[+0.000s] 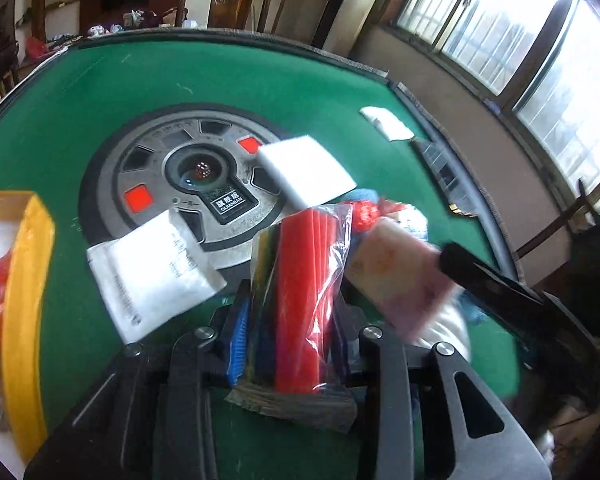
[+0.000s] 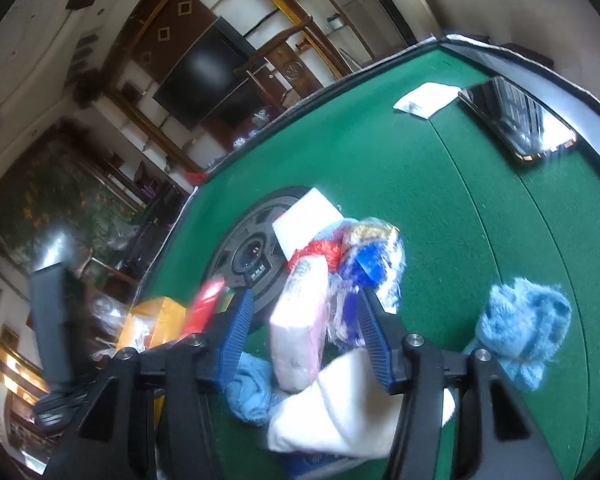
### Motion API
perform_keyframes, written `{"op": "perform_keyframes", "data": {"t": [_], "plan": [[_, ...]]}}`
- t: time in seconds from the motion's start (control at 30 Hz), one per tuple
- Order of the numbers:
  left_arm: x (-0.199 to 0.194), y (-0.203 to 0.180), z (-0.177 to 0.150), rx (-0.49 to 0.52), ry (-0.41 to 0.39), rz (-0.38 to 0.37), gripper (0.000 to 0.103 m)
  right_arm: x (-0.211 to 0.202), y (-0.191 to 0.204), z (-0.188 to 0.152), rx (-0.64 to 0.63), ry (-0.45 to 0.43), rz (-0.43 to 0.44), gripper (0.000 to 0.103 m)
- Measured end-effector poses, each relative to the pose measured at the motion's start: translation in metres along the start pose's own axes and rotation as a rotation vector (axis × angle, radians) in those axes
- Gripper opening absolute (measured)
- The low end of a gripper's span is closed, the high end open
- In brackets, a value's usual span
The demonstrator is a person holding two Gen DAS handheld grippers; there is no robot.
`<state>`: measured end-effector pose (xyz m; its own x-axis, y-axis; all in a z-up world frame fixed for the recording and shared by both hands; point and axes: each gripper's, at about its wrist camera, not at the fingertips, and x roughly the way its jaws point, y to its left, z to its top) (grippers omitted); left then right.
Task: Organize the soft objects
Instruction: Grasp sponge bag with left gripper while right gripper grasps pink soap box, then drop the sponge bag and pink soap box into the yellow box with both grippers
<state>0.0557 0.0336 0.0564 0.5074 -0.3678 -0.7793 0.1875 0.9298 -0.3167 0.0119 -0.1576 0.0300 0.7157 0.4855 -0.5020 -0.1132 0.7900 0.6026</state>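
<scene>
Left wrist view: the left gripper (image 1: pixel 288 344) has its jaws closed on a bag of red strips (image 1: pixel 300 292), long axis pointing straight ahead; the yellow box (image 1: pixel 26 280) left of the jaws is partly filled. Right wrist view: the right gripper (image 2: pixel 304 332), jaws wide apart, straddles a pink packet (image 2: pixel 300 328) amid unsorted cloths on the tabletop (image 2: pixel 480 208).

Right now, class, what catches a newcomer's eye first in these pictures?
A clear bag of red sticks stands clamped in the left gripper. A pink tissue pack sits between the right gripper's open jaws. Behind lies the green table, with a yellow box at its left.
</scene>
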Motion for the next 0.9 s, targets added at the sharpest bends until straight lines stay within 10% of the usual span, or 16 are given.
{"op": "perform_keyframes", "data": {"t": [0.23,0.33,0.43,0.9], "plan": [[-0.072,0.024,-0.023,-0.042,-0.079,-0.057,0.031,0.016,0.010,-0.006,-0.085,0.018,-0.055,0.048],[-0.099,0.048,-0.032,-0.089,-0.122,-0.046,0.031,0.022,0.006,-0.007,-0.068,0.053,-0.044,0.020],[-0.132,0.086,-0.047,-0.157,-0.173,-0.016,0.031,0.014,0.008,-0.008,-0.066,0.037,-0.037,0.018],[-0.168,0.260,-0.084,-0.395,-0.128,0.317,0.032,-0.026,0.071,-0.025,-0.078,0.052,0.142,0.018]]}}
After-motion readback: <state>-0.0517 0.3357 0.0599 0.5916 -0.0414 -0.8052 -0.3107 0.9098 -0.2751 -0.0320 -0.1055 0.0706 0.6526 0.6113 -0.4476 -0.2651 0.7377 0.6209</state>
